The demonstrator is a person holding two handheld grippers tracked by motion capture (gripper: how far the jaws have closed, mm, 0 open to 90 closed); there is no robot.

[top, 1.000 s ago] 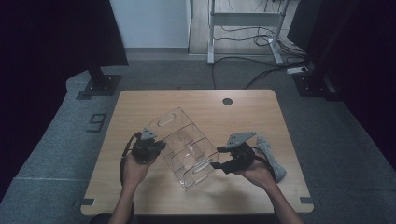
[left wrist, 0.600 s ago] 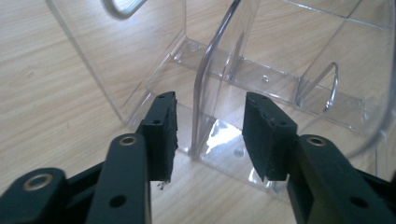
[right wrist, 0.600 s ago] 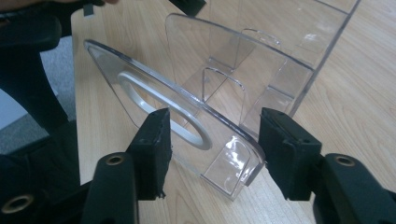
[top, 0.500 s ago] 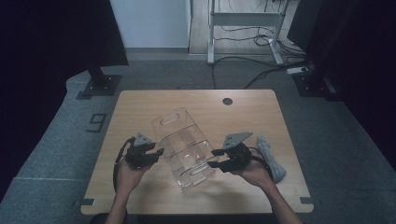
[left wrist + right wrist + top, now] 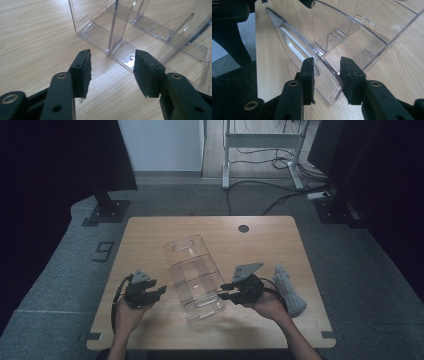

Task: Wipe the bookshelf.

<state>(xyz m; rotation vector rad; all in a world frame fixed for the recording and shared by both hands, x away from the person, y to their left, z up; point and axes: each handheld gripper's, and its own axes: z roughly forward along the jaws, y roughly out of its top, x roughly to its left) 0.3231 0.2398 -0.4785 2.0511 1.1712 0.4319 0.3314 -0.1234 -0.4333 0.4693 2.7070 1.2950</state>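
Observation:
A clear plastic organiser with inner dividers lies lengthwise in the middle of the wooden table. My left gripper is to its left, apart from it. Its jaws have just been opening and are open, with only bare table between them. The organiser's side wall is just ahead. My right gripper is at the organiser's near right corner. Its jaws have just been closing. They straddle the end wall with its handle slot, pads close on either side.
A grey knitted cloth lies on the table right of my right hand. A round cable hole is near the table's far edge. Beyond the table are a dark floor, stand feet and cables.
My left gripper let go of the organiser's left side, drew away to the left and opened. The right gripper's jaws narrowed around the near end wall. The organiser stayed put.

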